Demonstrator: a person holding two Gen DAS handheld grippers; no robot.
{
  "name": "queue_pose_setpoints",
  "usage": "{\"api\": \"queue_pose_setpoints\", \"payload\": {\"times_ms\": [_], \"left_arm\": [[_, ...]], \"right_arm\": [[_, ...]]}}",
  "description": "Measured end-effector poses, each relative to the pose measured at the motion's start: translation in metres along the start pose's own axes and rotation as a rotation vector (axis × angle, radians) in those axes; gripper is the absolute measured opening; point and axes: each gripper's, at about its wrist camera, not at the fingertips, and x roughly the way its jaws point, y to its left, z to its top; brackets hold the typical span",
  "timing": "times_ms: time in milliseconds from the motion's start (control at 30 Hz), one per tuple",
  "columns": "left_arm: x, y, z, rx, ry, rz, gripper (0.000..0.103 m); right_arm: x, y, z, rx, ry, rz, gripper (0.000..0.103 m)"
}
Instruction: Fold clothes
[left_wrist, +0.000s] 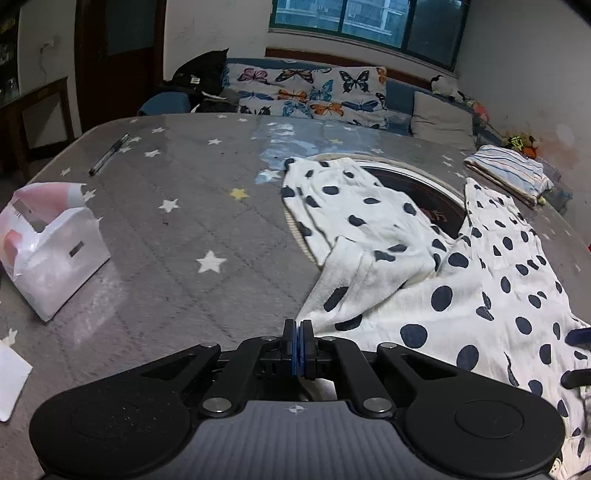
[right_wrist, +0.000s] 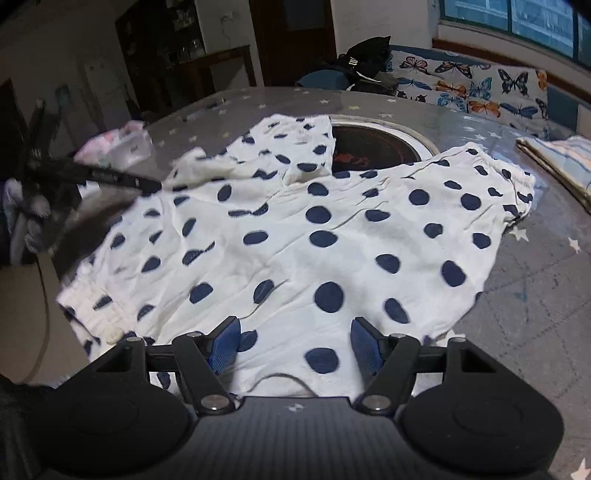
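A white garment with dark blue polka dots (right_wrist: 295, 229) lies spread and creased on the grey star-patterned table cover (left_wrist: 166, 229). Part of it lies over a round hotplate (right_wrist: 373, 147) set in the table. My left gripper (left_wrist: 297, 328) is shut at the garment's left edge, pinching a corner of the cloth. The right wrist view shows it blurred at the far left (right_wrist: 147, 183), with the fabric raised at its tip. My right gripper (right_wrist: 295, 343) is open over the garment's near edge; its blue pads (right_wrist: 225, 343) stand apart with cloth lying flat between them.
A white plastic bag (left_wrist: 55, 251) sits at the table's left, a pen (left_wrist: 109, 153) farther back and a paper sheet (left_wrist: 11, 376) at the left edge. A folded striped cloth (left_wrist: 509, 173) lies at the right. A sofa with a butterfly cover (left_wrist: 314, 92) stands behind.
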Motion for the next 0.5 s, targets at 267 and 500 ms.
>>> {"api": "queue_pose_setpoints", "payload": {"times_ms": [267,500], "left_arm": [[0.003,0.011,0.011,0.024,0.031,-0.034,0.005],[-0.015,0.015,0.042,0.047,-0.027,-0.051,0.009]], "right_arm": [[-0.011,-0.037,0.021,0.072,-0.050,-0.054,0.068],[-0.008,-0.083,0.055,0.137,-0.097,-0.144,0.067]]}}
